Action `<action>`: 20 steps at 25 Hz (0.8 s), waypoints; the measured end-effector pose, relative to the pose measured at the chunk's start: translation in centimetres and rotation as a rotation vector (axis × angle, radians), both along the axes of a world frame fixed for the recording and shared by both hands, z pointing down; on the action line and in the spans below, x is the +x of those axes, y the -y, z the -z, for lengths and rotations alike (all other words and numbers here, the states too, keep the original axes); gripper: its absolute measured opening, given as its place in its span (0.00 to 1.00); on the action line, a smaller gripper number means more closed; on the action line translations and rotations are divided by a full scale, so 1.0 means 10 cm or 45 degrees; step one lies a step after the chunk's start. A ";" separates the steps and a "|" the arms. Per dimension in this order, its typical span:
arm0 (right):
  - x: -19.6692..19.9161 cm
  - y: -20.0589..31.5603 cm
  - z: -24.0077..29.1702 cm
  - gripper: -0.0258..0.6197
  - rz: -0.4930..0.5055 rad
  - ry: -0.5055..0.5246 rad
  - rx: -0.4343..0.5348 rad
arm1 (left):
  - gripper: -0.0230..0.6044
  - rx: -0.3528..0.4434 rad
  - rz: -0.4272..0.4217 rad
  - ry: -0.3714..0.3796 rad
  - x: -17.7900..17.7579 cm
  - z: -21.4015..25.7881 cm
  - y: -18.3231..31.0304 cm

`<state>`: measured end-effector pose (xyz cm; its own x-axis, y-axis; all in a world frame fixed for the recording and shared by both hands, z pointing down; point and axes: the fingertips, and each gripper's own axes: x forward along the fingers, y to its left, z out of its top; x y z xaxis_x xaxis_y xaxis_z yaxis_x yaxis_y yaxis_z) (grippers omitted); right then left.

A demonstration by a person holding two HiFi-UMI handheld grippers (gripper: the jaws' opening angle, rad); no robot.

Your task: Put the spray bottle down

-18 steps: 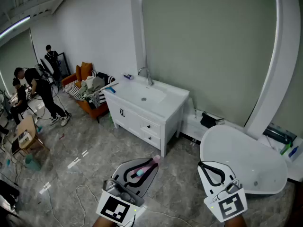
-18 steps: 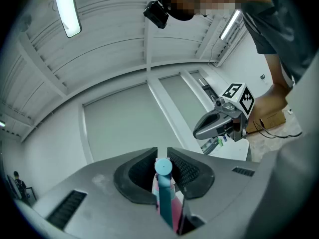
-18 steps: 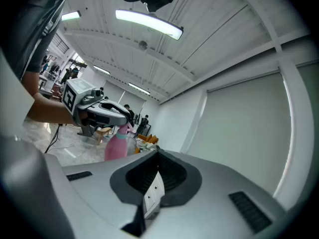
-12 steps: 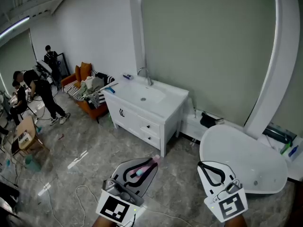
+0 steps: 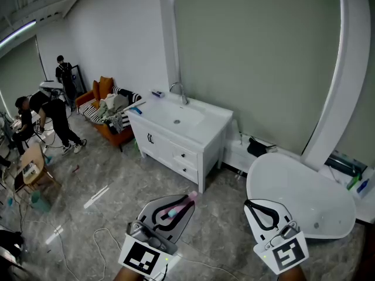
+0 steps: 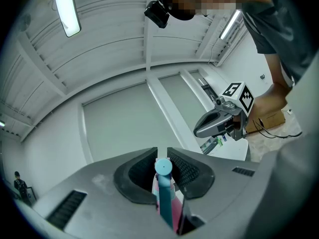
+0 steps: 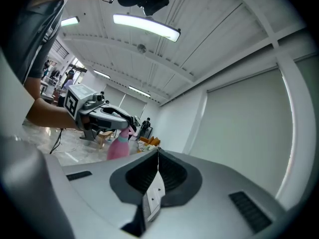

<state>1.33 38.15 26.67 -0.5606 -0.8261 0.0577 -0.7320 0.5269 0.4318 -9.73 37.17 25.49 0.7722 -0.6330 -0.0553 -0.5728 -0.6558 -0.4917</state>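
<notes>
Your left tongs (image 5: pixel 186 199), at 7 o'clock in the head view and pointing toward 1 o'clock, are clenched on the pink spray bottle (image 5: pixel 179 207), holding it in the air above the grey floor (image 5: pixel 105 180). Your right tongs (image 5: pixel 252 204), at 5 o'clock, are pressed together.

Both grippers level, side by side at near edge: left gripper (image 5: pixel 185 202) clamped tight on spray bottle (image 5: pixel 179 205), right gripper (image 5: pixel 249 204) apart to its right, jaws pressed together.
</notes>
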 end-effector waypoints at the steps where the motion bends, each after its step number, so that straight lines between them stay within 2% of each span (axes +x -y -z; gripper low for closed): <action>1: 0.00 0.00 0.00 0.05 0.001 0.001 0.001 | 0.13 0.000 -0.001 0.001 0.00 0.00 0.00; 10: 0.17 -0.02 -0.01 0.05 0.019 0.017 0.007 | 0.13 0.002 0.013 0.018 0.20 0.02 -0.02; 20: 0.73 -0.20 0.03 0.05 0.083 0.032 0.019 | 0.13 0.013 0.072 0.049 0.77 0.06 -0.27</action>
<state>8.65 40.15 26.35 -0.6146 -0.7882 0.0306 -0.7069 0.5676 0.4220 -2.06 39.85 24.88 0.7370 -0.6751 -0.0328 -0.5892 -0.6179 -0.5206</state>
